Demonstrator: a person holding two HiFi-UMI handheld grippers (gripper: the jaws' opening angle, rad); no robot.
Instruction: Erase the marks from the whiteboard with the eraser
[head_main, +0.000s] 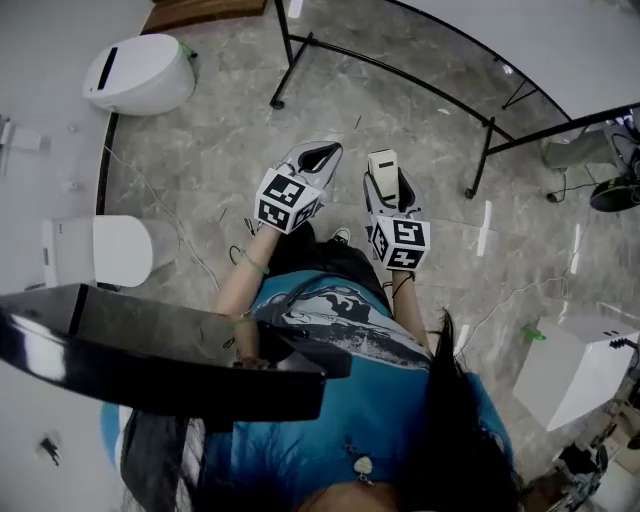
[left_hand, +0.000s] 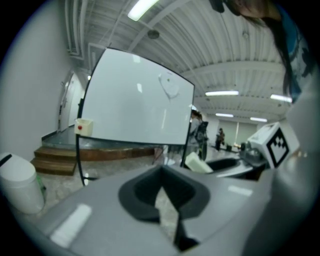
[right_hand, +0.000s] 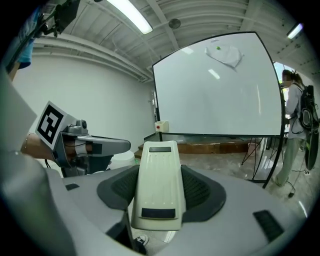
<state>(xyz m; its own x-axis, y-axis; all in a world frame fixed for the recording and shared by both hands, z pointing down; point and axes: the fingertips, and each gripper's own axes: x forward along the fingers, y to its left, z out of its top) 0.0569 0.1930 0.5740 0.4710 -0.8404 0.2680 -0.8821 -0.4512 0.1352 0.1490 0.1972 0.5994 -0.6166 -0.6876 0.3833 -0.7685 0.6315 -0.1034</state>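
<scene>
Eraser (right_hand: 159, 187) sits tight in my right hand-held gripper (right_hand: 161, 172); my left hand-held gripper (left_hand: 162, 184) is closed, empty. I should step close and press it flat on the marks (right_hand: 225, 55) high on the whiteboard (right_hand: 215, 95).

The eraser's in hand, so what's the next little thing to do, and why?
Probably step toward the whiteboard and raise the right gripper. Its jaws are clamped on the eraser, but the board stands some way off across the floor, and the faint mark sits near its top.
</scene>
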